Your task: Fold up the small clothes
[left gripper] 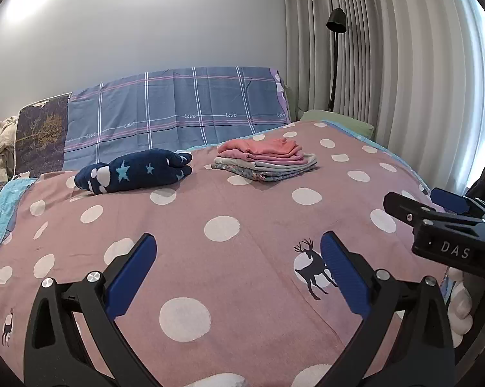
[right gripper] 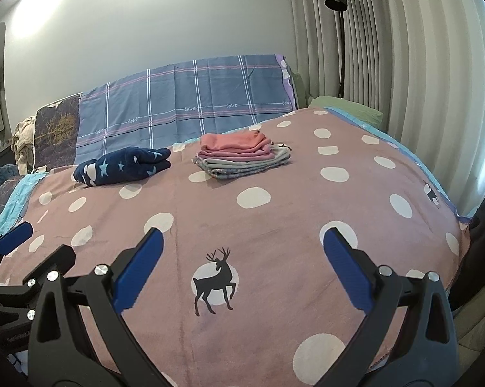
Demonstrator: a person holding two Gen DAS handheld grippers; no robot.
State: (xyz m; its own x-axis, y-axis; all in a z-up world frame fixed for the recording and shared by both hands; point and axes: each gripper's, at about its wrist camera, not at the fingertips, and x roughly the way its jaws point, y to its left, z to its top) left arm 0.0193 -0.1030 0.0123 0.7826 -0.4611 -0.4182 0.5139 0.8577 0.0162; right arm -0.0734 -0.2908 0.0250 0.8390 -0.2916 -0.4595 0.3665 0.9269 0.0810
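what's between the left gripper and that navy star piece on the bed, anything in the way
Nothing visible. The left gripper hangs open over bare polka-dot bedspread, and the navy star garment lies ahead and to the left with only flat cover between. The folded stack sits apart to the right, off that line.

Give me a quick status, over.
Left gripper open, empty. Right gripper open, empty. Folded stack and navy bundle sit apart on the bed. Nothing in the way.

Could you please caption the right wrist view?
Open right gripper above a polka-dot blanket, folded clothes stack beyond.
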